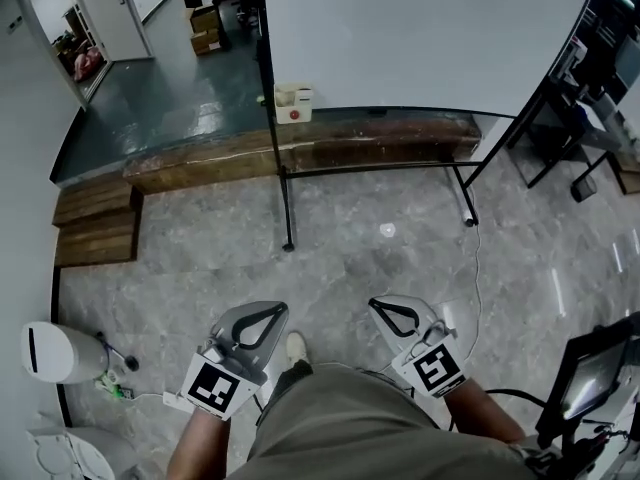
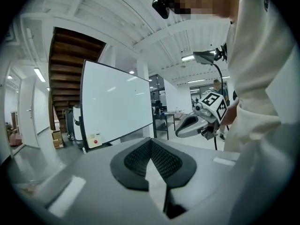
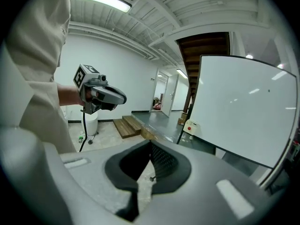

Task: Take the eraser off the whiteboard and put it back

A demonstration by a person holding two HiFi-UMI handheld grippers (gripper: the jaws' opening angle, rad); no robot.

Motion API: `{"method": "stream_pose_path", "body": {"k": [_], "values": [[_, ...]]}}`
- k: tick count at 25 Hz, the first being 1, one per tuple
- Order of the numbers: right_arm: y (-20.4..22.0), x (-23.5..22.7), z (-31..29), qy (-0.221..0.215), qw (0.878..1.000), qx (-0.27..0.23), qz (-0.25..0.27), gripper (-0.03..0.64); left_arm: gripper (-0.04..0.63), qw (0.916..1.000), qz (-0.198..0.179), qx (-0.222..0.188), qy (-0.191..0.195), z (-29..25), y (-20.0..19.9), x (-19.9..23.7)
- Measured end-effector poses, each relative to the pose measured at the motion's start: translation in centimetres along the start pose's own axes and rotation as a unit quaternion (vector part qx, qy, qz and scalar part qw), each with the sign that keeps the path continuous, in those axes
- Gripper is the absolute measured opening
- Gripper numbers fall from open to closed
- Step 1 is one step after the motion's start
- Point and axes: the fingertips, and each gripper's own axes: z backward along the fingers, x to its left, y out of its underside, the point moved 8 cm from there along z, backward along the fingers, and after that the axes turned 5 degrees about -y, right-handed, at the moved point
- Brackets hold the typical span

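Observation:
The whiteboard [image 1: 420, 38] stands on a black wheeled frame ahead of me. The eraser [image 1: 293, 102], a cream block with a red dot, sits at the board's lower left corner. Both grippers are held low near my waist, well short of the board. My left gripper [image 1: 274, 310] is shut with nothing in it, and so is my right gripper [image 1: 379, 304]. The left gripper view shows its own shut jaws [image 2: 151, 142], the whiteboard [image 2: 117, 102], the eraser [image 2: 94, 139] and the right gripper [image 2: 180, 131]. The right gripper view shows the eraser [image 3: 191, 127] and the left gripper [image 3: 123, 99].
A low wooden platform [image 1: 300, 153] with steps [image 1: 95, 223] runs under the board. A white bin [image 1: 60, 351] stands at the left and a monitor [image 1: 595, 378] at the lower right. A cable [image 1: 478, 268] trails over the grey floor. Cardboard boxes [image 1: 205, 28] sit beyond.

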Motion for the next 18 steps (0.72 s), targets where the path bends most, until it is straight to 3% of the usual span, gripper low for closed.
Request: {"method": "stream_pose_path", "body": {"k": [3, 10, 18], "values": [[1.9, 0.5, 4.8, 0.001, 1.0, -0.005, -0.002, 0.002, 0.006, 0.9998, 0.011, -0.006, -0.013, 0.2, -1.2, -5.3], [5.6, 1.9, 12.1, -0.026, 0.999, -0.017, -0.01, 0.002, 0.006, 0.9982, 0.032, 0.026, -0.043, 1.6, -1.8, -15.0], [6.9, 4.5, 15.7, -0.001, 0.999, -0.017, -0.03, 0.002, 0.006, 0.9993, 0.02, 0.023, -0.021, 3.2, -2.7, -18.5]]}}
